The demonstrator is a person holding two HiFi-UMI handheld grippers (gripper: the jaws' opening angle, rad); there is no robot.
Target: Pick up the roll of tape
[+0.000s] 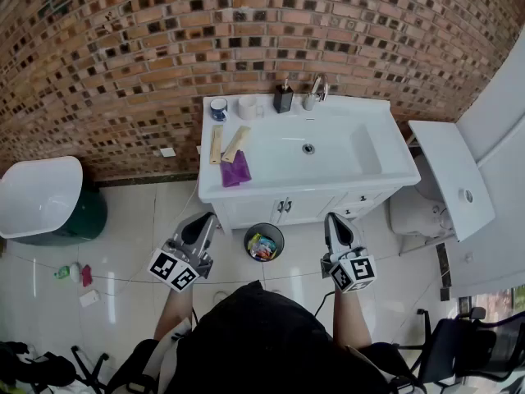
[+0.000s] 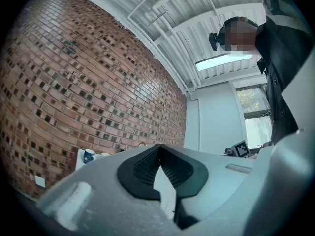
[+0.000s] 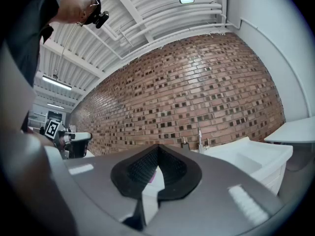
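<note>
Head view has the left gripper (image 1: 199,224) held close in front of the person's body, pointing ahead at the white vanity tabletop (image 1: 392,156) and well short of it. That looks like a carrying hold before any reach. In the left gripper view its jaws are pressed together at the tips, with nothing between the pads; only wall and vanity show through the small gap lower down.

The likeliest roll of tape (image 1: 218,108) is the round blue-and-white thing at the back left corner of the tabletop. It lies far ahead of the left jaws and slightly to their right, untouched, and I cannot be sure it is tape rather than a cup. The left gripper view shows it (image 2: 89,156) small, to the left of the closed pads.

The right gripper (image 1: 335,222) is held level at the same distance from the vanity, so the tape lies ahead and well to the left of its jaws. These too are closed tip to tip and empty.
</note>
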